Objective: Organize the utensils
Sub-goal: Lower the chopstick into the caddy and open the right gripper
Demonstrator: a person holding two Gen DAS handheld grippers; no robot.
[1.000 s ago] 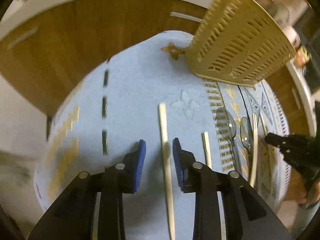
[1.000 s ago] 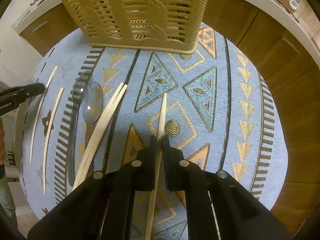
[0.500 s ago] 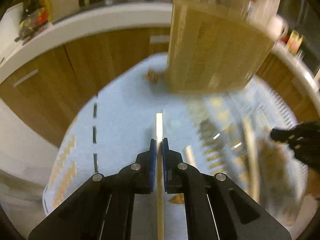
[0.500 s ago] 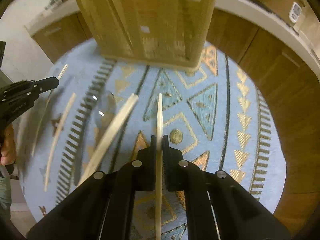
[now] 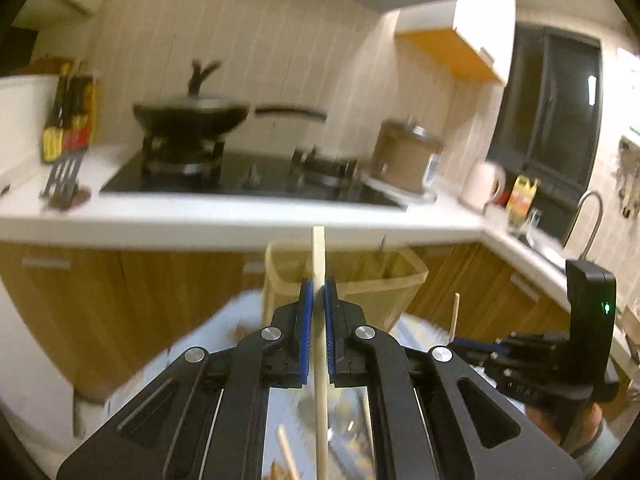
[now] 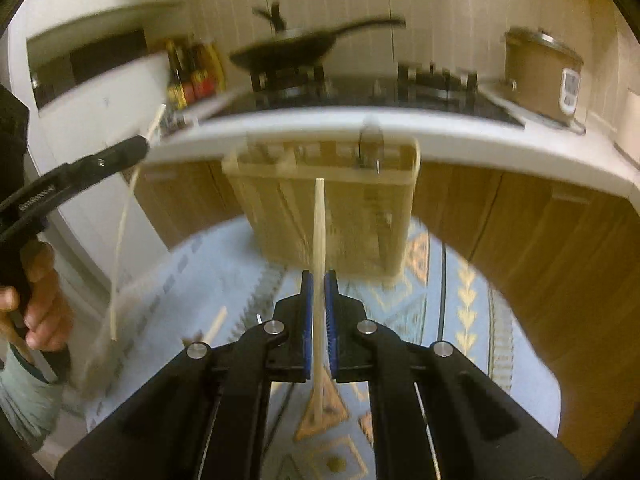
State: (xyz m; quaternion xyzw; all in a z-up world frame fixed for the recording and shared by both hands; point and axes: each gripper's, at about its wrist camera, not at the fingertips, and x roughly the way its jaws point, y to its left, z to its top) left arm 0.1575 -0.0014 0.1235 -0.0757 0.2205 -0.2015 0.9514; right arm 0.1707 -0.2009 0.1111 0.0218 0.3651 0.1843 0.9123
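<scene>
Two sets of tongs here, each clamped on one pale wooden chopstick. The left tongs (image 5: 316, 300) have their blue ribbed pads squeezed onto a long, thin, squared-off stick, the left chopstick (image 5: 319, 256), which runs up the middle of the left wrist frame with its blunt tip poking above the bench edge. The right tongs (image 6: 319, 292) do the same with the right chopstick (image 6: 319, 224), a slim stick dead centre in the right wrist frame.

Straight behind both sticks sits one tan slotted plastic basket (image 6: 352, 208), boxy with an open top, standing on a round pale blue woven cloth (image 6: 456, 304) with gold and teal triangle patterns. One dark metal utensil (image 6: 370, 144) stands up inside the basket near its rim, too blurred to say which kind.

On the cloth at the bottom of the left wrist frame I count two more loose pale sticks (image 5: 286, 452) plus something shiny, too smeared to count properly.

In the background: white bench (image 5: 224, 220), wood-grain cabinets, one black wok (image 5: 190, 116) on a two-burner black hob, one brown cooker pot (image 5: 404, 156), and a few sauce bottles (image 6: 192, 72).
</scene>
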